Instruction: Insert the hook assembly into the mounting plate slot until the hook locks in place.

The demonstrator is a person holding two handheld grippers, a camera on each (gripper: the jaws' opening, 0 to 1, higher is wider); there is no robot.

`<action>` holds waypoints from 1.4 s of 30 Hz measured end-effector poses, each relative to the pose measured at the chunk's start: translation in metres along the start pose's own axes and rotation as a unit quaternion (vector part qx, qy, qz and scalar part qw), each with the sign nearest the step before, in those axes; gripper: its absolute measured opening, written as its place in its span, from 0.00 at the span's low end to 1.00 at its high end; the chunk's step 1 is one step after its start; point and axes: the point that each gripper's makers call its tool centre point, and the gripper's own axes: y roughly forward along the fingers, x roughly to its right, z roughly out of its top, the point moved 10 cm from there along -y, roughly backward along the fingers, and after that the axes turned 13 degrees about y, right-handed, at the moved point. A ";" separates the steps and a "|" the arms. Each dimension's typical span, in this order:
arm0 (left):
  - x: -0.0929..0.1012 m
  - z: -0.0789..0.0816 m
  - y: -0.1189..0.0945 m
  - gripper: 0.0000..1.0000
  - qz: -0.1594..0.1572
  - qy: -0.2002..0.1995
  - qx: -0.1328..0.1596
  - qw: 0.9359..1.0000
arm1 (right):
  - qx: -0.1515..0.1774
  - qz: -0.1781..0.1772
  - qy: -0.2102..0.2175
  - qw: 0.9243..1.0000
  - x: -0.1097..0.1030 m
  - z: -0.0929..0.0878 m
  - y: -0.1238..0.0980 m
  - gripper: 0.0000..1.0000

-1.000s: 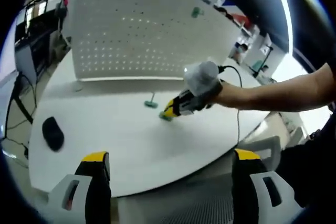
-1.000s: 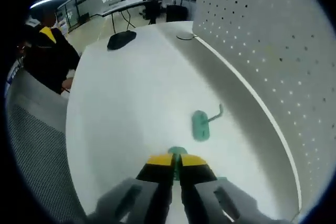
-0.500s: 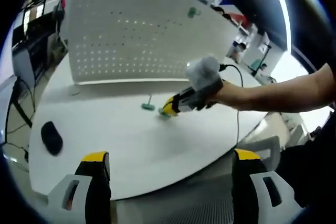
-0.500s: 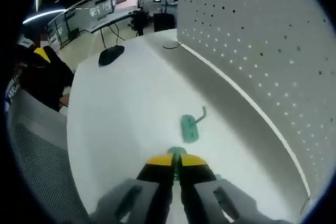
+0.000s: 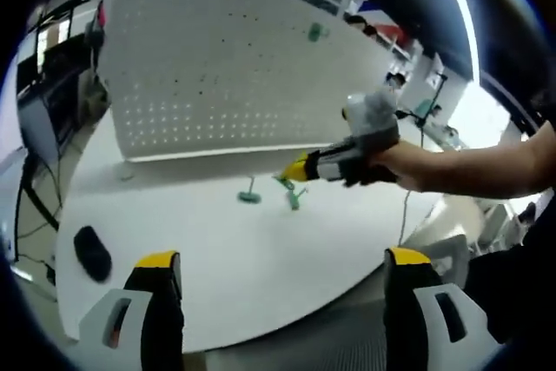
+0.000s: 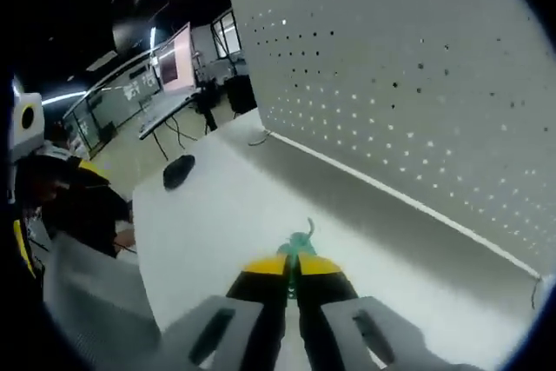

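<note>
Right tool (image 6: 294,277) is pinched on a hook (image 6: 301,241), lifted off the bench (image 5: 261,249); left tool (image 5: 276,288) gapes empty. Thin grip, so it could twist or drop before reaching the pegboard (image 6: 417,84).

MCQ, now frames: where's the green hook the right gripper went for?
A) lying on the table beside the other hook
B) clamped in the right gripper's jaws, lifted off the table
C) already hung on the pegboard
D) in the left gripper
B: in the left gripper view the right gripper is shut on a green hook dangling above the table, while a second hook lies on the surface.
</note>
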 end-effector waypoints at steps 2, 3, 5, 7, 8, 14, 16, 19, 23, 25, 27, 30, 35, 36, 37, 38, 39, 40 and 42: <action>0.001 0.006 0.002 0.99 -0.004 0.010 0.003 1.000 | 0.021 0.005 0.008 1.000 -0.005 0.005 -0.009 0.00; 0.000 0.009 0.003 0.98 -0.004 0.012 0.006 1.000 | 0.034 0.010 0.017 0.999 -0.008 0.007 -0.015 0.00; 0.000 0.013 0.005 0.98 -0.005 0.014 0.011 1.000 | 0.052 0.017 0.032 0.998 -0.013 0.010 -0.023 0.00; 0.000 0.019 0.008 0.97 -0.007 0.015 0.014 1.000 | 0.071 0.026 0.048 0.996 -0.019 0.013 -0.033 0.00; 0.000 0.021 0.010 0.97 -0.009 0.017 0.015 1.000 | 0.080 0.031 0.054 0.995 -0.023 0.014 -0.039 0.00; 0.005 0.040 0.019 0.94 -0.022 0.017 0.036 0.999 | 0.124 0.055 0.096 0.986 -0.043 0.017 -0.064 0.00; 0.007 0.044 0.021 0.93 -0.025 0.011 0.043 0.999 | 0.152 0.058 0.104 0.981 -0.056 0.018 -0.079 0.00; 0.011 0.050 0.022 0.89 -0.028 0.013 0.052 0.998 | 0.181 0.072 0.121 0.973 -0.072 0.017 -0.092 0.00; 0.015 0.054 0.024 0.89 -0.036 0.020 0.063 0.997 | 0.195 0.084 0.127 0.969 -0.091 0.012 -0.104 0.00; 0.014 0.054 0.025 0.87 -0.038 0.017 0.063 0.997 | 0.196 0.091 0.129 0.968 -0.097 0.010 -0.107 0.00; 0.016 0.054 0.025 0.83 -0.042 0.016 0.065 0.997 | 0.190 0.107 0.133 0.967 -0.103 0.007 -0.107 0.00; 0.017 0.054 0.026 0.79 -0.050 0.013 0.070 0.996 | 0.189 0.106 0.125 0.968 -0.109 0.002 -0.107 0.00; 0.017 0.054 0.025 0.74 -0.057 0.009 0.071 0.996 | 0.196 0.108 0.133 0.966 -0.110 0.001 -0.108 0.00; 0.018 0.054 0.025 0.73 -0.059 0.007 0.073 0.996 | 0.197 0.109 0.134 0.965 -0.111 0.001 -0.108 0.00; 0.018 0.054 0.025 0.69 -0.062 0.005 0.075 0.995 | 0.199 0.113 0.140 0.963 -0.112 0.002 -0.108 0.00; 0.018 0.055 0.024 0.66 -0.065 0.003 0.080 0.995 | 0.200 0.115 0.141 0.963 -0.112 0.003 -0.108 0.00; 0.018 0.056 0.023 0.62 -0.069 0.000 0.083 0.994 | 0.202 0.115 0.140 0.962 -0.114 0.004 -0.109 0.00; 0.017 0.056 0.023 0.56 -0.071 -0.001 0.085 0.994 | 0.203 0.116 0.139 0.962 -0.115 0.005 -0.108 0.00; 0.018 0.057 0.022 0.48 -0.079 -0.005 0.086 0.993 | 0.205 0.120 0.141 0.961 -0.117 0.005 -0.109 0.00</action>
